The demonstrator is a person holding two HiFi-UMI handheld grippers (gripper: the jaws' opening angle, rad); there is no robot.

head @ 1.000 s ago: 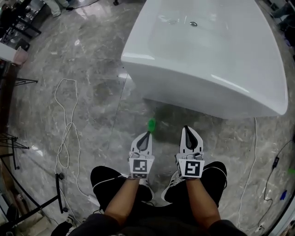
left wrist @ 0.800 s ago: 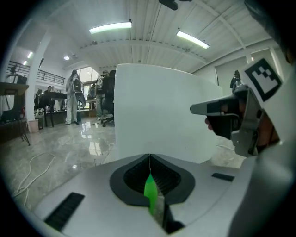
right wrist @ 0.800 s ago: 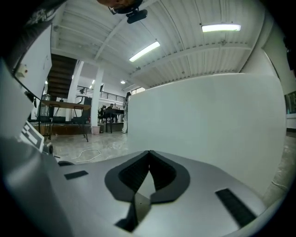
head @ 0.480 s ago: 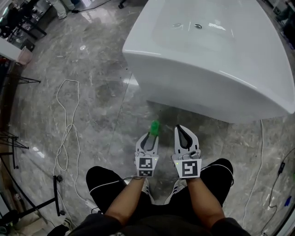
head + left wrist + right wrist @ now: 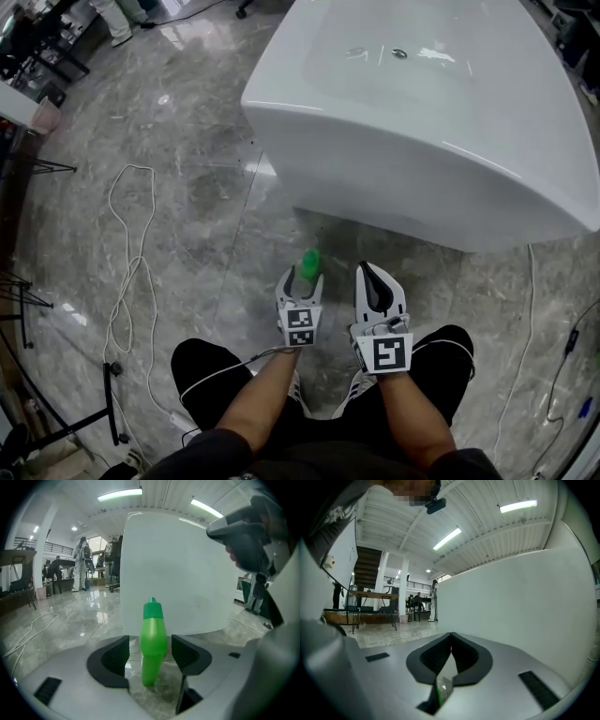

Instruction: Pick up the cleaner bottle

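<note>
The bottle (image 5: 310,262), green with a pointed cap, stands upright on the floor (image 5: 187,197), just off the foot of the tub (image 5: 422,122) at its near wall and ahead of the person's knees. It stands free, which leaves both its flanks open to a side grasp. The left gripper (image 5: 303,278) is released: its jaws have just been opening and now stand wide, one on each side of the bottle's body. In the left gripper view the bottle sits centred between the dark pads (image 5: 115,656), with a gap visible on both sides, so nothing is grasped yet. That placement is judged to be a line-up for closing on the waist below the cap. The left forearm reaches forward and down from between the knees, and the gripper is tilted towards the floor, its marker cube facing up. The right gripper (image 5: 368,269) is clenched on nothing, its jaws meeting at the tips, as its own view confirms. It is held just beside the left one, roughly level, pointing at the tub wall and clear of the bottle. It is judged to be idle for this step.
</note>
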